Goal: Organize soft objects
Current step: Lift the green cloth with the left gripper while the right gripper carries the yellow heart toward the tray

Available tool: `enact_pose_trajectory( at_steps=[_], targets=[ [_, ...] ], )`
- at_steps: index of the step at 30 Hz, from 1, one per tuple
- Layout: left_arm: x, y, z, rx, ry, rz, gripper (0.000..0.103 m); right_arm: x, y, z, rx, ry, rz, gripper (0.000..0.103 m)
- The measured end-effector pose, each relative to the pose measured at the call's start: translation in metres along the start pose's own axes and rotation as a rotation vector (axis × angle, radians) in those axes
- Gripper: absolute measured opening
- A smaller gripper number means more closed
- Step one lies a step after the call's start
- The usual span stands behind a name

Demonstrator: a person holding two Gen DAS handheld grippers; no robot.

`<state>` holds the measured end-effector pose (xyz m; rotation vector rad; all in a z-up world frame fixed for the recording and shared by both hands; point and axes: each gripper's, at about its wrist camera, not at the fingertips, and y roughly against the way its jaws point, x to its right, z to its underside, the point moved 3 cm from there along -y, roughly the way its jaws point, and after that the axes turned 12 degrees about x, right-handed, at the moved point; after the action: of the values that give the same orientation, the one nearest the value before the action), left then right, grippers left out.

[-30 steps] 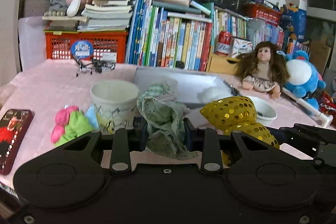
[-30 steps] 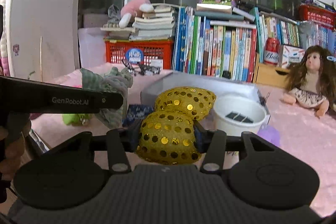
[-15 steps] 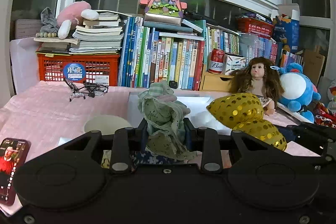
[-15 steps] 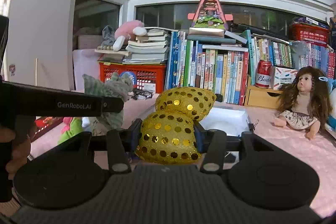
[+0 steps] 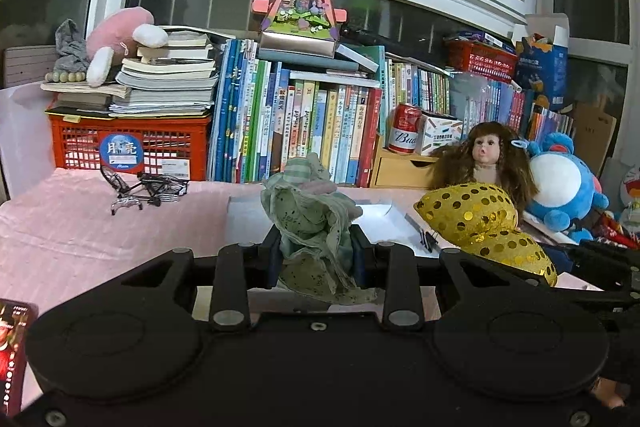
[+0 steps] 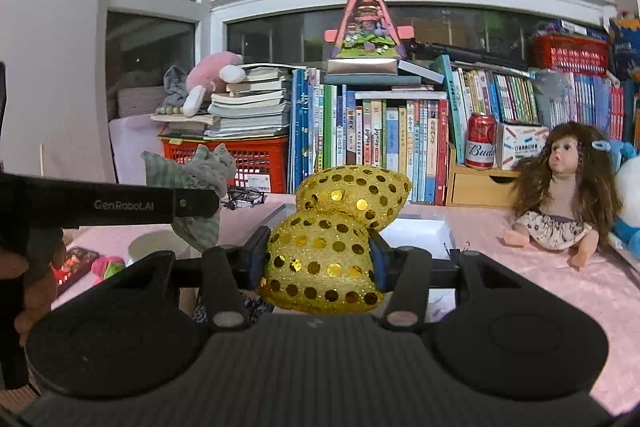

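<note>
My left gripper [image 5: 316, 255] is shut on a crumpled pale-green cloth toy [image 5: 312, 223], held in the air above the pink table. In the right wrist view the same green cloth toy [image 6: 192, 179] shows at the left, behind the left gripper's black arm. My right gripper [image 6: 318, 259] is shut on a gold sequinned plush bow [image 6: 332, 239]; its upper lobe sticks up past the pads. From the left wrist view the gold bow [image 5: 476, 219] hangs at the right. A shallow white box [image 5: 372, 215] lies on the table just beyond both held things.
A long-haired doll [image 6: 560, 199] sits at the right, a blue plush [image 5: 560, 183] beside it. Books [image 5: 304, 131], a red crate [image 5: 128, 147] and a red can [image 5: 404, 129] line the back. A toy bicycle [image 5: 144, 187] stands left. A phone [image 5: 12, 347] lies near left.
Both grippers have risen with their loads; the paper cup and the white bowl on the table have dropped out of sight behind the gripper bodies. The grips look unchanged.
</note>
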<state>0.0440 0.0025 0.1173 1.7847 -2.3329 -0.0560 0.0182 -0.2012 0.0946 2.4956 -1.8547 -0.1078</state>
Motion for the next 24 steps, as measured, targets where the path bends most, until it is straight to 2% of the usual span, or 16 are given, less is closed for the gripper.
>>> enact_pose_trajectory(
  at_steps=[8, 12, 18, 24],
  targets=[
    [0.001, -0.031, -0.035, -0.025, 0.009, 0.056, 0.031, 0.022, -0.022, -0.022, -0.011, -0.053, 0.007, 0.055],
    [-0.004, -0.051, -0.052, -0.043, 0.006, 0.045, 0.031, 0.033, -0.033, -0.034, -0.005, -0.046, 0.022, 0.055],
    [-0.020, -0.091, -0.063, -0.149, 0.062, 0.035, 0.031, 0.055, -0.051, -0.049, -0.030, -0.056, 0.034, 0.055],
    [-0.025, -0.126, -0.057, -0.226, 0.066, 0.002, 0.031, 0.073, -0.069, -0.052, -0.081, -0.045, 0.053, 0.055]
  ],
)
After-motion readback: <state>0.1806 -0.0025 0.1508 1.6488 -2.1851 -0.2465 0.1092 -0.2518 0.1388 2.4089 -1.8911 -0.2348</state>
